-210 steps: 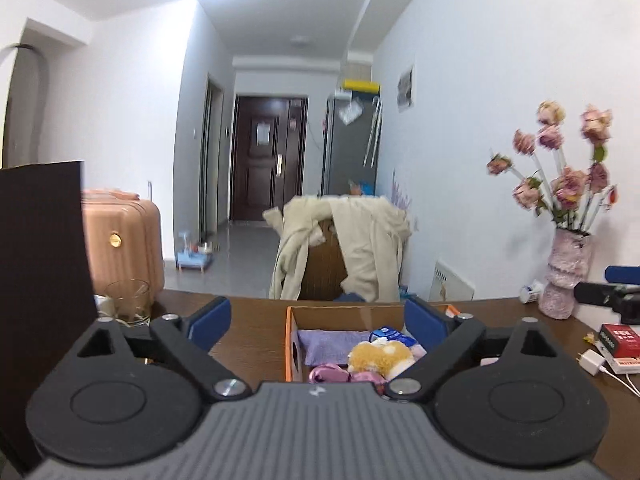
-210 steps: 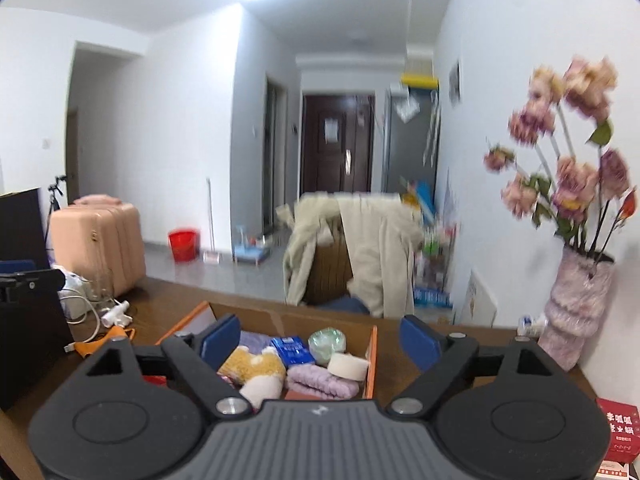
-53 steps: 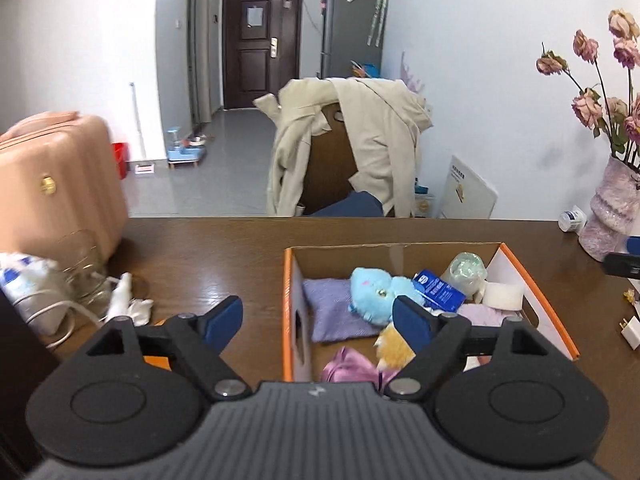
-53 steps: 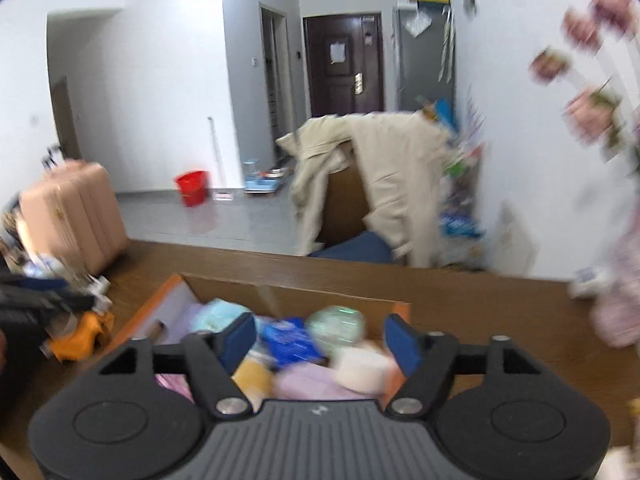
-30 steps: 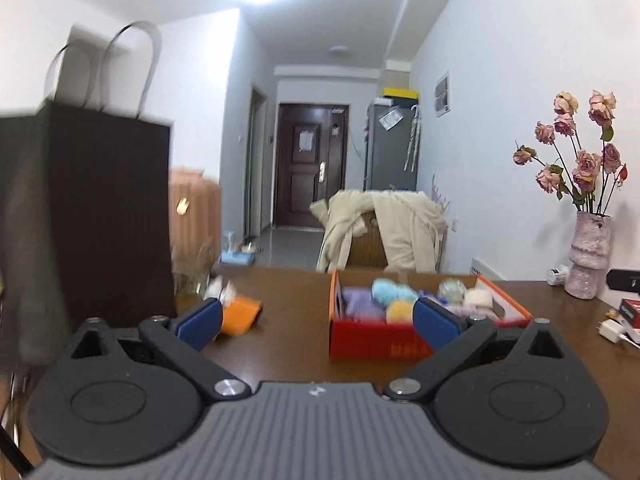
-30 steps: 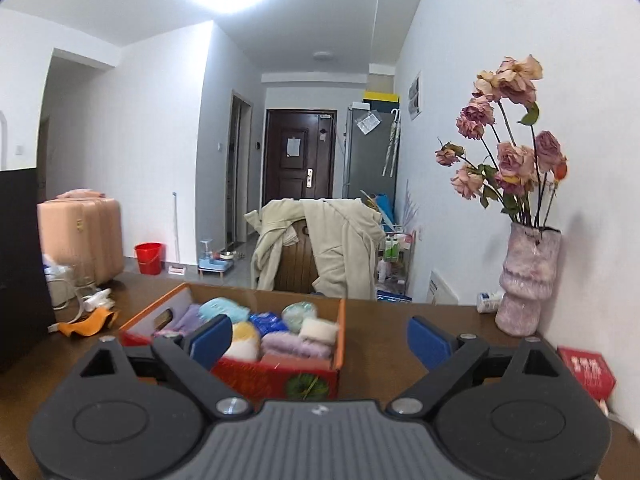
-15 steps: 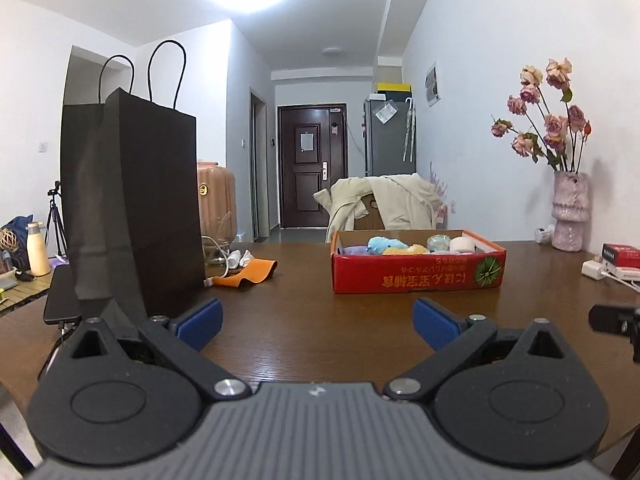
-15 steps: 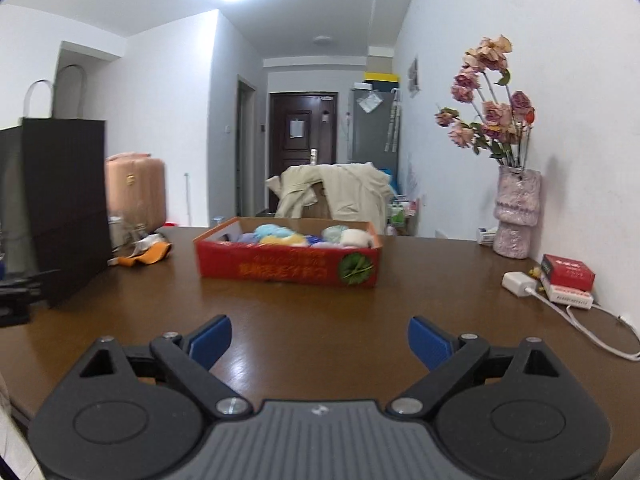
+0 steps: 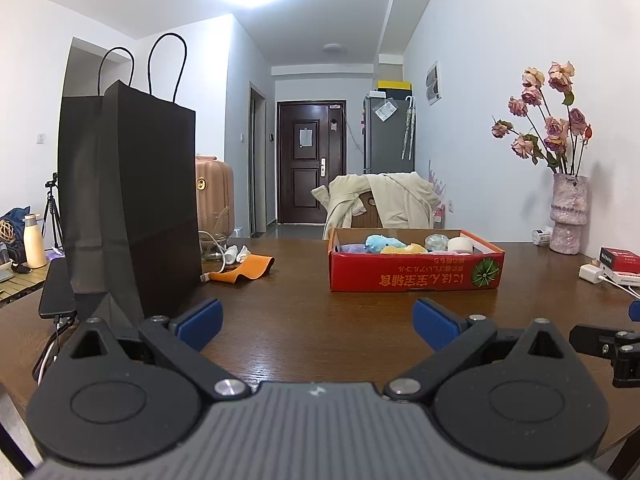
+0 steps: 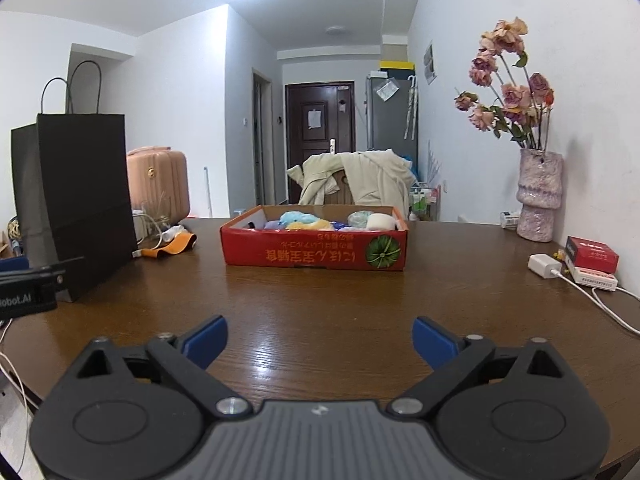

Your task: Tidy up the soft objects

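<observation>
Soft objects (image 10: pixel 316 222) in box (image 10: pixel 312 256), table (image 10: pixel 320 304)

Both hand-held grippers (image 9: pixel 316 322) (image 10: pixel 320 338) withdrew from the box (image 10: pixel 314 248).

Blk bag (image 9: pixel 132 200), vase (image 10: pixel 538 196), charger (image 10: pixel 543 266).

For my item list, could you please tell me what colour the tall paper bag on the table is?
The paper bag is plain black with black cord handles, clearest in the left wrist view.
</observation>
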`<move>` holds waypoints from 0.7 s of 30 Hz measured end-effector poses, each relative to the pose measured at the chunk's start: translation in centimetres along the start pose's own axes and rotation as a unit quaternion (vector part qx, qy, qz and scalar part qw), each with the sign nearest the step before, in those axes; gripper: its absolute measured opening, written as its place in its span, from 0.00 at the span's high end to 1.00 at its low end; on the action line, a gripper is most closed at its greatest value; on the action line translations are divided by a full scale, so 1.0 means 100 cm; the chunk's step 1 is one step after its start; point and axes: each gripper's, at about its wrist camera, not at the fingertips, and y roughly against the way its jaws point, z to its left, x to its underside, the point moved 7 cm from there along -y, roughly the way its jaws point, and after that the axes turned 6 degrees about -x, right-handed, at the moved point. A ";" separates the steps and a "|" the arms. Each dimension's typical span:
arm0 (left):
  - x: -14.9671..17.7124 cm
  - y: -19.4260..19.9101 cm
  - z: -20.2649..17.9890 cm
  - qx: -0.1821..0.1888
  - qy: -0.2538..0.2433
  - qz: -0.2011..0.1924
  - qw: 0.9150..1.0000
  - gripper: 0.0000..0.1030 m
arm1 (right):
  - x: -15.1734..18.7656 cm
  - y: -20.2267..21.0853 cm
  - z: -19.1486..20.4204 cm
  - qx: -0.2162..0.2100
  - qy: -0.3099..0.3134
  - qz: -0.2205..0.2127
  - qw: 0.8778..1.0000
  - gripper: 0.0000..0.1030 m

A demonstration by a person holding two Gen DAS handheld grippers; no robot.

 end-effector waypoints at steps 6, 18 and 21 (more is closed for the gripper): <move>0.000 0.002 -0.005 0.018 -0.006 0.000 1.000 0.00 | 0.001 0.001 0.001 -0.001 -0.002 -0.005 1.000 0.01; 0.004 0.000 -0.010 0.034 -0.013 0.013 0.999 0.00 | 0.001 -0.001 -0.001 -0.002 -0.003 -0.003 1.000 0.01; 0.004 -0.001 -0.009 0.034 -0.013 0.014 0.999 0.00 | 0.001 -0.001 -0.001 -0.002 -0.004 -0.004 1.000 0.01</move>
